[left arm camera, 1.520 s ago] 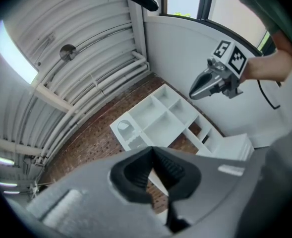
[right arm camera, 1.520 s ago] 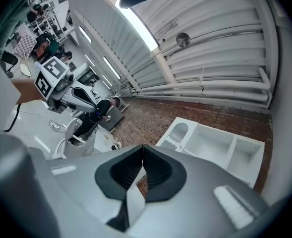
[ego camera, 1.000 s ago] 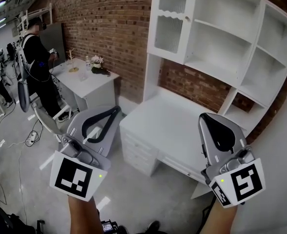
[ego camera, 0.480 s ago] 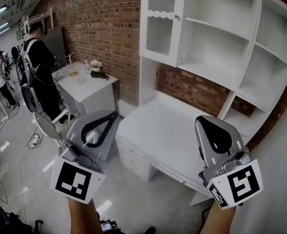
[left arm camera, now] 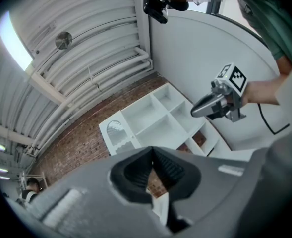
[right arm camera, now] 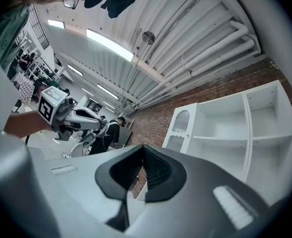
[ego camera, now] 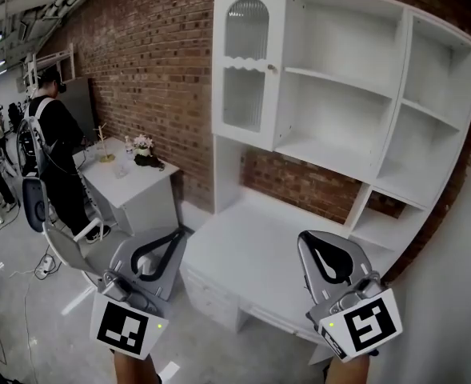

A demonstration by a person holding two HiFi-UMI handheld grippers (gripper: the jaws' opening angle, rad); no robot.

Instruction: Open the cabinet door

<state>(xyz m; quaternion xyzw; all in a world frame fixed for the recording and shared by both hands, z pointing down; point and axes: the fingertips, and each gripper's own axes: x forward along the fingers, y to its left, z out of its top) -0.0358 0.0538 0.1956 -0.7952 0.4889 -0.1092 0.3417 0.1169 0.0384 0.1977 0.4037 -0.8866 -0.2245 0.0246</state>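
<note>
The arched glass cabinet door (ego camera: 245, 62) sits closed at upper centre, on the left end of the white shelf unit (ego camera: 355, 78) above the desk (ego camera: 251, 250). I hold my left gripper (ego camera: 177, 234) at lower left and my right gripper (ego camera: 317, 240) at lower right, both well apart from the door, fingers pressed together and empty.

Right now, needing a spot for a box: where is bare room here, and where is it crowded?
The desk top below the open shelves is bare, from brick wall to front edge. Those shelves, right of the closed cabinet door, are bare too. Crowded: the table at left, with flowers and a person beside it.
</note>
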